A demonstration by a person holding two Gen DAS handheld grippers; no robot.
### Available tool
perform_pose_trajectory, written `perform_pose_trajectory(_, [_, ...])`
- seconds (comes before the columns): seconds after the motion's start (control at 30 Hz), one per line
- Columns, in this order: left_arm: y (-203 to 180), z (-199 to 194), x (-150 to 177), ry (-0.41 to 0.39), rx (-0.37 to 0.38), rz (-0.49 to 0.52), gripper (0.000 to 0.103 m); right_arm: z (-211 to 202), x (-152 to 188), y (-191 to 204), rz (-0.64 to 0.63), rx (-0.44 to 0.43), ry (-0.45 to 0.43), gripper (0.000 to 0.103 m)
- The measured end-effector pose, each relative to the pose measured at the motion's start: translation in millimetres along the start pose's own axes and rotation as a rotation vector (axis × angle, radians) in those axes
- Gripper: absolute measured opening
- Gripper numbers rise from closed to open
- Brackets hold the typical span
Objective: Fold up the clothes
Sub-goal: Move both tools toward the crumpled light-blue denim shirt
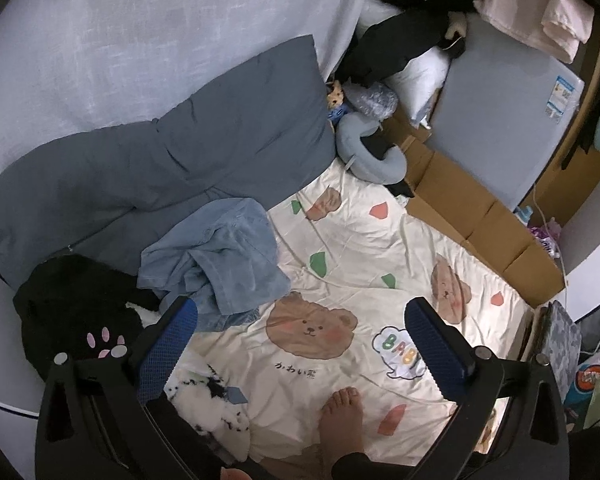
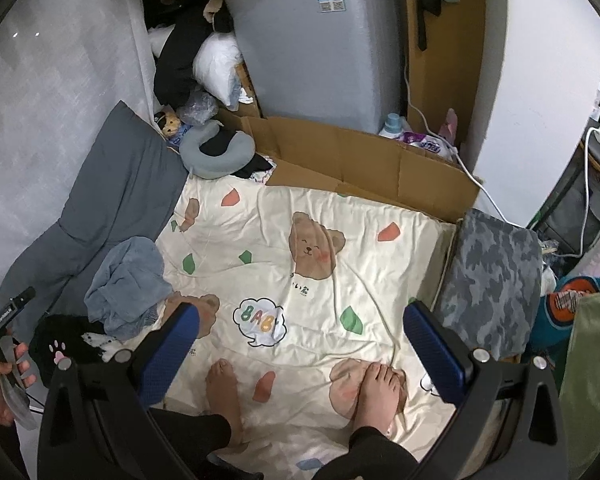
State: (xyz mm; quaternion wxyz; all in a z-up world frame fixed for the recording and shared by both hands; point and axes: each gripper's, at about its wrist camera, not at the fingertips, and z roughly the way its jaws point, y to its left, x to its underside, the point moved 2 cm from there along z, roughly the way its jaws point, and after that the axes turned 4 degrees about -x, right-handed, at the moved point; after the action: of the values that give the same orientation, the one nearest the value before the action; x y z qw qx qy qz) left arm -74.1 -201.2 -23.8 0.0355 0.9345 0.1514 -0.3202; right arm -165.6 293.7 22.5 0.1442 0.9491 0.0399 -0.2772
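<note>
Both grippers — left gripper (image 1: 300, 340) and right gripper (image 2: 300, 340) — gaped wide, empty. We judged the crumpled blue garment (image 1: 216, 256), at ten o'clock on the bear-print quilt (image 1: 360, 240), soft and light — best pinched at its hem.

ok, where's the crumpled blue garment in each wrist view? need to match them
Left wrist: blue garment left of centre, just above the left finger, against the grey pillow.
Right wrist: blue garment at left, above the left finger, at the sheet's edge.
Shared landmark: the "BABY" speech bubble printed on the bear sheet.
</note>
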Motion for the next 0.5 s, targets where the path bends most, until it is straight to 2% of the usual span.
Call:
perform_pose_trajectory(0.2, [6.5, 22.5, -2.7, 0.010, 0.014, -0.015, 0.103, 19.2, -13.1, 3.2, -0.019, 0.007, 0.006, 0.102])
perform_pose_trajectory(0.5, [20.1, 53.4, -4.3, 0.022, -0.004, -0.050, 0.103, 56.7, -31.8, 15.4, -0.084, 0.022, 0.015, 0.102])
